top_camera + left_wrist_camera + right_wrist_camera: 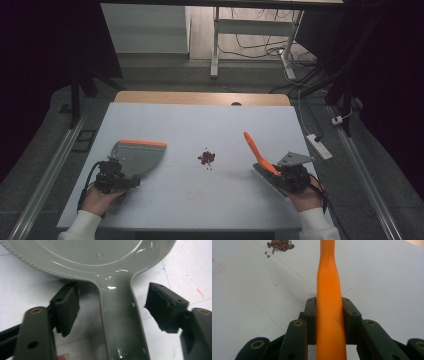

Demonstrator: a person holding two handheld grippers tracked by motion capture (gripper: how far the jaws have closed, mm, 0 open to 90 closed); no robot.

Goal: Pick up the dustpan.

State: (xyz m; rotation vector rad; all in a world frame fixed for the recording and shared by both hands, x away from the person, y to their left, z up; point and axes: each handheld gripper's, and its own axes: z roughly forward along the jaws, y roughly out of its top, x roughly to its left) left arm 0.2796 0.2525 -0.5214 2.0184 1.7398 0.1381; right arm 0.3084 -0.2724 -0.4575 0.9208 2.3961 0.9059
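Gripping the dustpan is the step in hand, ahead of a sweep of the scattered beans.

Table: white top, the largest thing in the high view.

Dustpan: grey, orange front lip, flat on the table's left half. Its long axis runs from the handle, which points back toward the person, out to the lip on the far side, tilted a little to the right. The mouth therefore does not yet face the beans.

Brush: orange handle, long axis slanting away from the person and to the left, rising off the table. Right half of the table.

Left gripper: jaws apart, one either side of the dustpan handle, pads not yet pressing on it.

Right gripper: jaws clamped on the brush handle.

Beans: small dark red heap mid-table, between the two tools, with a few strays beside it.

Next move, as judged: close the left jaws squarely on the handle, then turn the lip toward the heap.
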